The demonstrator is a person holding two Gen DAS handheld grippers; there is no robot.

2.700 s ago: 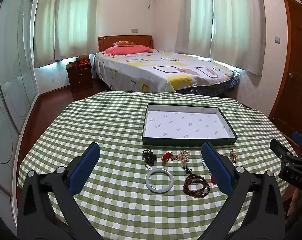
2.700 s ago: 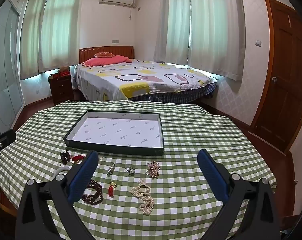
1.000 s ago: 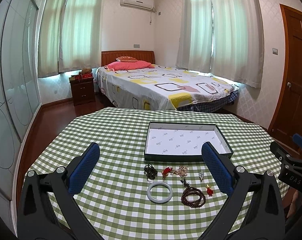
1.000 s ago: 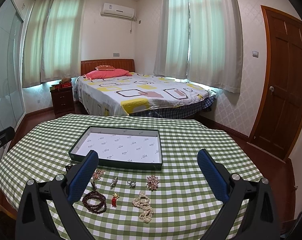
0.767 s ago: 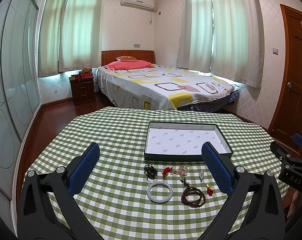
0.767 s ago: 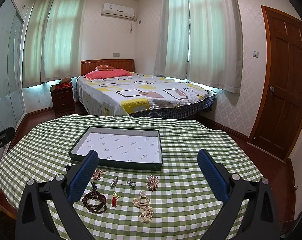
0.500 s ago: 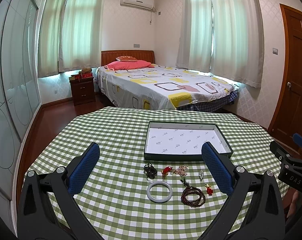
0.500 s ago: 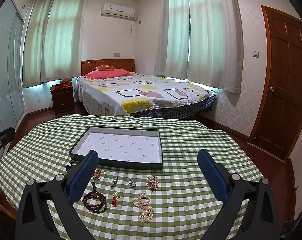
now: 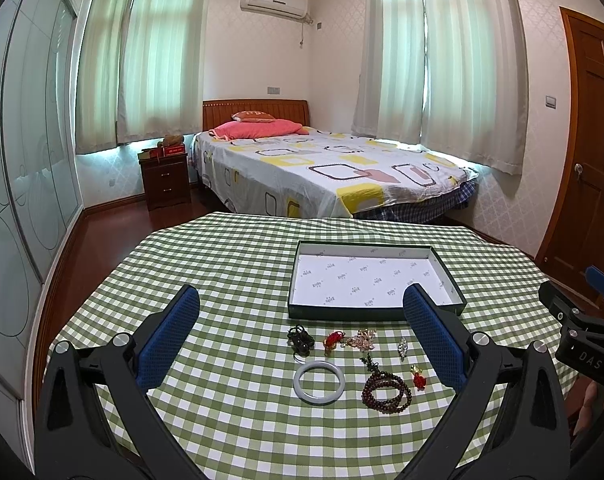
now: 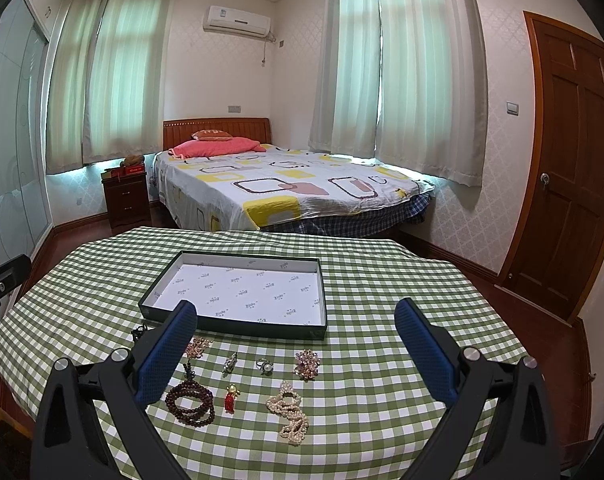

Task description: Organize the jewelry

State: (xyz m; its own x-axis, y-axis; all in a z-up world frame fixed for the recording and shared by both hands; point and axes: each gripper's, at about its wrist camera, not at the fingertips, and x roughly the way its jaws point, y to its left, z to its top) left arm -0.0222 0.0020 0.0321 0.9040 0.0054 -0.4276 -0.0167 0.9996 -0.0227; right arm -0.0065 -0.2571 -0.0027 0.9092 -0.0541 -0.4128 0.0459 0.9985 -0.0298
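A shallow dark-green tray (image 9: pixel 300 276) (image 10: pixel 158 292) with white printed lining lies on the checked tablecloth, nothing in it. In front of it lie a pale jade bangle (image 9: pixel 319 378), dark bead bracelets (image 9: pixel 386 393) (image 10: pixel 190 404), a red charm (image 9: pixel 419 379) (image 10: pixel 230 399), a black ornament (image 9: pixel 300 338), a red knot (image 9: pixel 333 337), a pearl necklace (image 10: pixel 289 412), a ring (image 10: pixel 265 365) and a pink brooch (image 10: pixel 306 363). My left gripper (image 9: pixel 302 322) hovers open above the bangle side. My right gripper (image 10: pixel 296 340) hovers open over the ring and pearls. Neither holds anything.
The round table (image 9: pixel 206 264) has a green-and-white cloth, and its edges fall away on all sides. Behind it are a bed (image 9: pixel 321 168), a nightstand (image 9: pixel 165 180) and a wooden door (image 10: pixel 569 168) at the right. The other gripper's body (image 9: pixel 581 340) shows at the right edge.
Since 2.7 s ago both grippers rose and pulled back, so the tray and jewelry look smaller and lower. In the last second nothing has moved.
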